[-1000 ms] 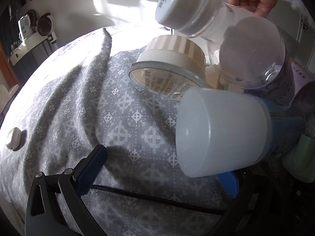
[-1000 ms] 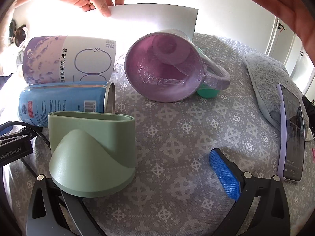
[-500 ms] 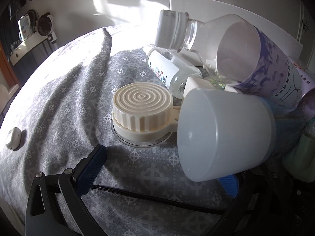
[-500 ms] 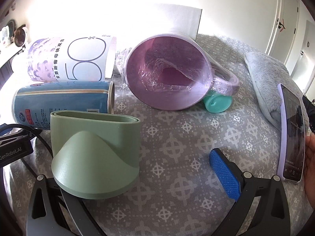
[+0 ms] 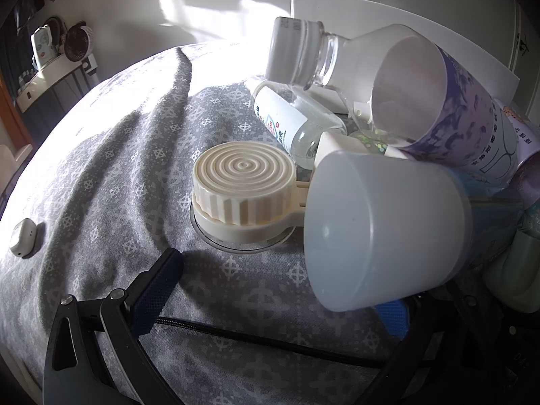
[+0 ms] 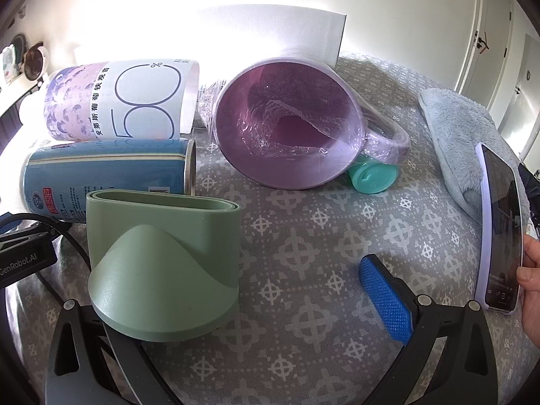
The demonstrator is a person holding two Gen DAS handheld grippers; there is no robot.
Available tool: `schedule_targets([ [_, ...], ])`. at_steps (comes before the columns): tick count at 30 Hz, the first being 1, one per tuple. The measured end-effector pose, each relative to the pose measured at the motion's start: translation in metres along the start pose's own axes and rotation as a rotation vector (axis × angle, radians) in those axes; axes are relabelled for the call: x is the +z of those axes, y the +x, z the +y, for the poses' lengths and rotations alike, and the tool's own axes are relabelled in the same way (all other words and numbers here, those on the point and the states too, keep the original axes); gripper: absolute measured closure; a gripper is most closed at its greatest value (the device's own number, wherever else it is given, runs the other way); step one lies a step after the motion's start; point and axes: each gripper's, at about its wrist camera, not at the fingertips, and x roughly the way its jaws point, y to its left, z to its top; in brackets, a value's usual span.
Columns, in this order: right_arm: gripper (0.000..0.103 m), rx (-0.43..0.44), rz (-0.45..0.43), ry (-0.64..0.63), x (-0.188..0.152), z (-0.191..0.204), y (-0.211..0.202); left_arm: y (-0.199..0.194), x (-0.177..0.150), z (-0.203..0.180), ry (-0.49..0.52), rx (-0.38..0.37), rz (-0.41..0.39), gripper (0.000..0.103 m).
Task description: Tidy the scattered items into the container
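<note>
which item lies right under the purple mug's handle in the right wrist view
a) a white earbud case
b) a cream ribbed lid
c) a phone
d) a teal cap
d: the teal cap sits on the cloth tucked beneath the handle of the purple mug, touching its wrapped rim.

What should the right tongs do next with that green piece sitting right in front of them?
Probably shift the right tongs a little left and close on the sage-green plastic nozzle-shaped piece. They stand open and hold nothing; the piece lies on the grey patterned bedspread, nearest of all, covering the left finger while the blue-padded right finger stands well clear of it.
</note>
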Motion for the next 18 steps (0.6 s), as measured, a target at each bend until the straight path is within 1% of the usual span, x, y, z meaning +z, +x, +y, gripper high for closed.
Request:
schedule_targets([
  [18,0.000,0.001,0.001,0.000,-0.0008,-0.0004,-0.0006,-0.0009,-0.0014,-0.0017,0.001,0.001,0.000,0.000],
])
